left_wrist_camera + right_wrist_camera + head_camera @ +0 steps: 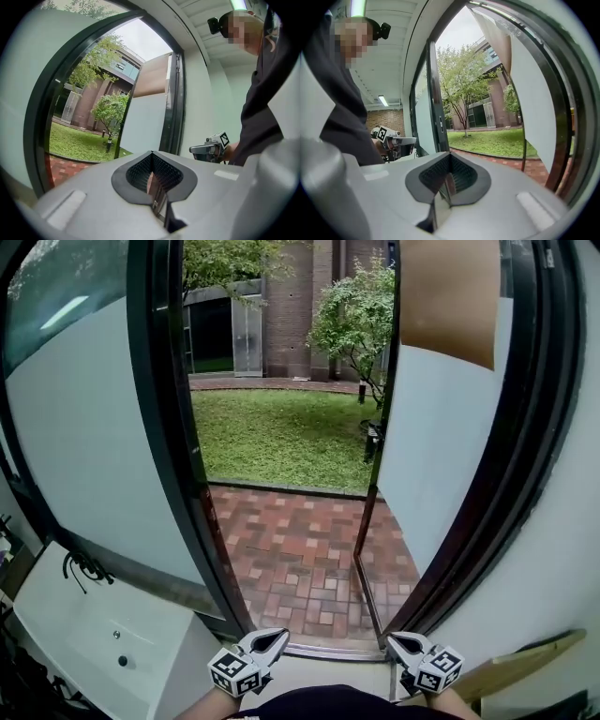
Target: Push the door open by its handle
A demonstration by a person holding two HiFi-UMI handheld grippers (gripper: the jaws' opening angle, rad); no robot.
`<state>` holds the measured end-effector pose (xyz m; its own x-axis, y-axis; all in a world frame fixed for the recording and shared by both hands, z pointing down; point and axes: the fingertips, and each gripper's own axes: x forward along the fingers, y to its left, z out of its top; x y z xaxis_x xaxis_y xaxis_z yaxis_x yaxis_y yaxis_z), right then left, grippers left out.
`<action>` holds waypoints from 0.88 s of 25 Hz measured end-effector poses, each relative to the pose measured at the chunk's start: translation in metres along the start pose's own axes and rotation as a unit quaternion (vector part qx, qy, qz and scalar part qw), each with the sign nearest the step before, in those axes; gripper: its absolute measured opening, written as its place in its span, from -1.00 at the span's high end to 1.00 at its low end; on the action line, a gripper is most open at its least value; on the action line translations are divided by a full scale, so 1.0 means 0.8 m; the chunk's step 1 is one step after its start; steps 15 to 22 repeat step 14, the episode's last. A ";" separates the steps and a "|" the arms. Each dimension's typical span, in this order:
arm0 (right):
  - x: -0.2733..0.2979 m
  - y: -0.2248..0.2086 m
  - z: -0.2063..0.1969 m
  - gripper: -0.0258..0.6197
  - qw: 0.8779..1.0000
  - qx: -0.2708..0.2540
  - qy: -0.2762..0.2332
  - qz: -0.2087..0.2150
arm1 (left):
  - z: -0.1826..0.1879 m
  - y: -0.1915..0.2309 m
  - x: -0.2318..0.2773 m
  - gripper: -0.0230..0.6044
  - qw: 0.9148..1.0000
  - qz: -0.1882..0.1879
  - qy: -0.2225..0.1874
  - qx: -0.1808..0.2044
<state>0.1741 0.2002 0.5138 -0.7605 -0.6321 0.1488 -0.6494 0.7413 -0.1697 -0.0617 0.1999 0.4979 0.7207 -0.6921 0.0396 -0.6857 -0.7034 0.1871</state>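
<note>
Left tool (266, 642) and right tool (404, 644) sit at the bottom edge of the head view, one either side of the threshold. Each has its jaws pressed together on nothing, and both gripper views show the ribbed pads meeting with no object between them. Neither tool touches anything. Just above the right tool rises the door (439, 451), a tall frosted-glass leaf in a dark frame with a brown sheet (448, 294) across its top. It is swung outward over the brick paving (298, 559), well clear of the door frame (169, 427) at centre left, and the lawn (281, 432) shows through the gap. The opening looks largely made. No view shows the handle clearly, so I cannot place it. It probably sits near the free edge, toward the middle of the frame and farthest from the tools. Such a glazed leaf is probably heavy and stiff, swinging slowly on its hinges. The smooth glass would be slippery and is best left alone, so press on the handle or the dark edge rail.
</note>
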 end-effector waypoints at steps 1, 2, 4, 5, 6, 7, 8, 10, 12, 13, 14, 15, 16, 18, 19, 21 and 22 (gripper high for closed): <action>0.000 0.001 -0.001 0.92 1.000 -0.003 0.000 0.004 | 0.000 0.001 -0.002 0.93 1.000 0.004 -0.001 -0.002; 0.000 0.002 -0.002 0.92 1.000 -0.006 0.000 0.008 | 0.001 0.002 -0.002 0.93 1.000 0.006 -0.002 -0.004; 0.001 0.003 0.002 0.92 1.000 -0.009 0.001 0.012 | 0.004 0.002 0.001 0.93 1.000 0.007 -0.005 -0.004; 0.001 0.002 0.004 0.92 1.000 -0.011 0.001 0.013 | 0.005 0.000 0.004 0.93 1.000 0.006 -0.006 -0.003; 0.000 0.000 0.005 0.92 1.000 -0.012 0.000 0.013 | 0.006 -0.003 0.007 0.93 1.000 0.003 -0.005 -0.002; -0.002 -0.001 0.006 0.92 1.000 -0.011 0.000 0.012 | 0.006 -0.006 0.010 0.93 1.000 0.000 -0.004 0.000; -0.004 -0.003 0.005 0.92 1.000 -0.010 0.000 0.010 | 0.005 -0.008 0.011 0.93 1.000 -0.002 -0.001 0.001; -0.009 -0.004 0.003 0.92 1.000 -0.009 -0.001 0.006 | 0.004 -0.011 0.012 0.93 1.000 -0.006 0.002 0.002; -0.013 -0.005 0.002 0.92 1.000 -0.007 -0.002 0.001 | 0.004 -0.011 0.010 0.93 1.000 -0.006 0.005 0.002; -0.015 -0.006 0.002 0.92 1.000 -0.006 -0.002 -0.002 | 0.004 -0.011 0.009 0.93 1.000 -0.006 0.006 0.002; -0.017 -0.007 0.002 0.92 1.000 -0.006 -0.002 -0.004 | 0.004 -0.011 0.009 0.93 1.000 -0.006 0.006 0.001; -0.017 -0.007 0.002 0.92 1.000 -0.006 -0.002 -0.004 | 0.004 -0.011 0.009 0.93 1.000 -0.006 0.006 0.001; -0.017 -0.007 0.002 0.92 1.000 -0.006 -0.002 -0.004 | 0.004 -0.011 0.009 0.93 1.000 -0.006 0.006 0.001; -0.017 -0.007 0.002 0.92 1.000 -0.006 -0.002 -0.004 | 0.004 -0.011 0.009 0.93 1.000 -0.006 0.006 0.001; -0.017 -0.007 0.002 0.92 1.000 -0.006 -0.002 -0.004 | 0.004 -0.011 0.009 0.93 1.000 -0.006 0.006 0.001; -0.017 -0.007 0.002 0.92 1.000 -0.006 -0.002 -0.004 | 0.004 -0.011 0.009 0.93 1.000 -0.006 0.006 0.001; -0.017 -0.007 0.002 0.92 1.000 -0.006 -0.002 -0.004 | 0.004 -0.011 0.009 0.93 1.000 -0.006 0.006 0.001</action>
